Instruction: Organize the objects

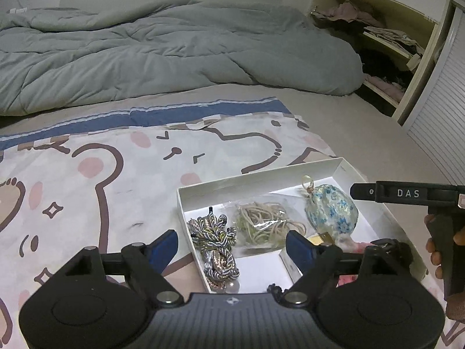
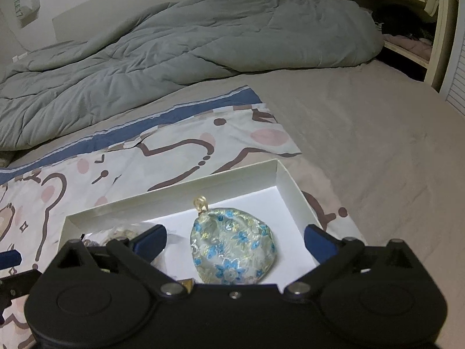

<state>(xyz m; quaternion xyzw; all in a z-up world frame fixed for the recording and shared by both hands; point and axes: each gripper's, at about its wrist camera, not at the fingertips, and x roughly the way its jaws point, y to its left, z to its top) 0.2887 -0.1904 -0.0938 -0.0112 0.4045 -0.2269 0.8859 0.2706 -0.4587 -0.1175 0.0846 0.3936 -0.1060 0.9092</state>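
Here the left gripper hangs with its blue fingers spread apart and nothing pinched between them. One finger sits over the bedsheet just outside the box's left wall, the other over the inside of it. Between them, lying on the box floor, is a braided cord in grey, gold and blue, with a pearl-like bead at its near end. Just right of the cord lies a clear bag of beige string, and right of that a round pouch with blue flowers and a gold ring at its top. Something pink and fluffy shows beside the pouch's near edge, partly hidden.

The right gripper is also wide open, empty, both fingers low inside the box, one on each side of the pouch without touching it. In the left view its black body reaches over the box's right side, and a hand grips its handle.

The box is white, shallow and lidless, resting on a cartoon-print sheet with a blue band. Beyond lies a rumpled grey duvet, and to the right open shelves with folded clothes
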